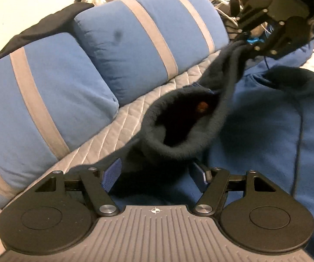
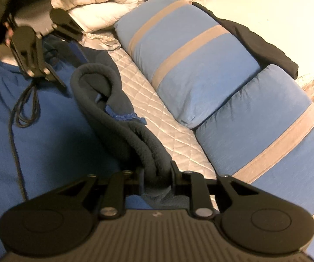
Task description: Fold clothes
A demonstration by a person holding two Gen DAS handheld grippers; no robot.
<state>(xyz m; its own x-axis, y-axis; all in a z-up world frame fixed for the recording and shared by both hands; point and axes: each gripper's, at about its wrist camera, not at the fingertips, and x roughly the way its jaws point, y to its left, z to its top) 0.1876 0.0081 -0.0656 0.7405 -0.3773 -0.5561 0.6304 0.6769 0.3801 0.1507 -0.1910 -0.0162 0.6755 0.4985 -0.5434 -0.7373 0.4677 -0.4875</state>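
A blue hoodie (image 1: 266,131) lies spread on the bed, its dark fleece-lined hood (image 1: 178,128) lifted and gaping. In the left wrist view my left gripper (image 1: 157,172) is open, its blue pads (image 1: 112,174) apart on either side of the hood's lower fold and not pressing on it. At the top right my right gripper (image 1: 259,41) pinches the hood's far rim. In the right wrist view my right gripper (image 2: 157,179) is shut on a bunched roll of the hood's rim (image 2: 135,135). The left gripper (image 2: 71,69) stands open at the hood's far end. The hoodie's drawstring (image 2: 26,109) lies looped on the blue cloth (image 2: 47,142).
Two blue pillows with grey stripes (image 1: 47,87) (image 2: 200,65) lie along a quilted grey bedcover (image 1: 135,109) (image 2: 157,109) beside the hoodie. A dark garment (image 2: 255,39) sits behind the pillows. A heap of pale bedding (image 2: 102,6) and tangled cables (image 1: 229,0) are beyond.
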